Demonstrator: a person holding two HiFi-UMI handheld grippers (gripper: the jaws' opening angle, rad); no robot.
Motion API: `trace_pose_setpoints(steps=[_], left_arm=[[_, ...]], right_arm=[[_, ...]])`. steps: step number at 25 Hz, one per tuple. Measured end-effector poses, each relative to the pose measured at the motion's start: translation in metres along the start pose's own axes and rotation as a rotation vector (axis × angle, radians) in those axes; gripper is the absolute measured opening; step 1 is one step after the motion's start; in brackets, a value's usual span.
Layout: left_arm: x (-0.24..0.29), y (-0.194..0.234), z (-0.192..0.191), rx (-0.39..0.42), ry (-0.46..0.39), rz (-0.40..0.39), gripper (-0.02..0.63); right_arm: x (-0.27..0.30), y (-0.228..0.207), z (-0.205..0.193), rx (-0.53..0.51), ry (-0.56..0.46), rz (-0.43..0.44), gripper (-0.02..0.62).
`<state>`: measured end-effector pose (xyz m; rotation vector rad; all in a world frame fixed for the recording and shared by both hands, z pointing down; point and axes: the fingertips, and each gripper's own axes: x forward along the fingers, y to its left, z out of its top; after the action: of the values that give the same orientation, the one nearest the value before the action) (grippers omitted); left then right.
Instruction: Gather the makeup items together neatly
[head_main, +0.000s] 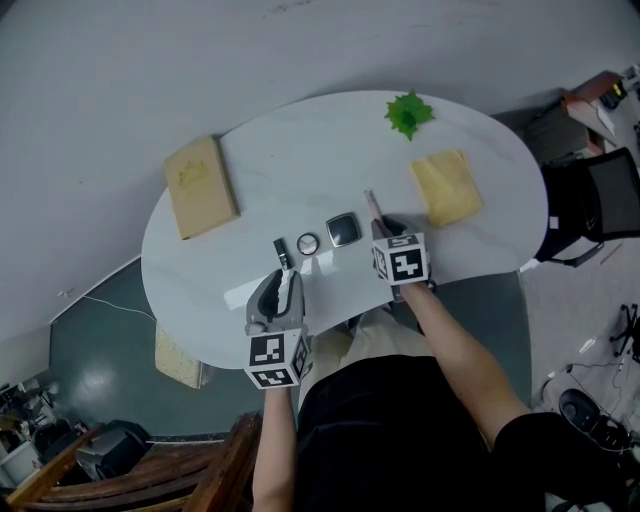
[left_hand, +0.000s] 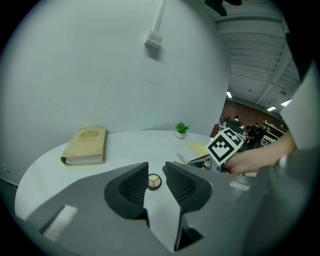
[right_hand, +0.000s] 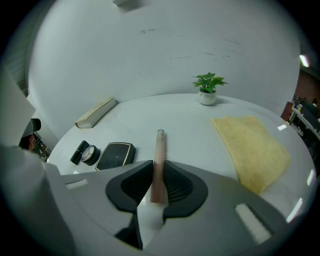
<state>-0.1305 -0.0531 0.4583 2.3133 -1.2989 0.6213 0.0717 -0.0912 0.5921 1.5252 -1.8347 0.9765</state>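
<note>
Head view: lipstick (head_main: 283, 252), round compact (head_main: 308, 243) and square compact (head_main: 343, 230) lie in a row on the white worktop (head_main: 300, 150). Just right of them, our right tongs (head_main: 383, 228) hold a pink stick (head_main: 370, 203).

Left gripper view: left tongs (left_hand: 156, 175) are narrowly apart and empty, with the round compact beyond them.

Right gripper view: the pads clamp the stick. We judge it best laid flat, parallel beside the square compact, and released gently so it cannot roll.

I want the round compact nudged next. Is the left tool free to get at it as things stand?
Probably yes. The left tool is empty, jaws apart, and the round compact lies straight ahead on bare table, nothing between.
</note>
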Motion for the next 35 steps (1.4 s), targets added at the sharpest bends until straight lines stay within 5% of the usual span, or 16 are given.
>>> trace_pose_setpoints(steps=[35], left_arm=[[0.006, -0.016, 0.007, 0.003, -0.016, 0.020, 0.103]], right_arm=[[-0.013, 0.007, 0.011, -0.052, -0.015, 0.069, 0.097]])
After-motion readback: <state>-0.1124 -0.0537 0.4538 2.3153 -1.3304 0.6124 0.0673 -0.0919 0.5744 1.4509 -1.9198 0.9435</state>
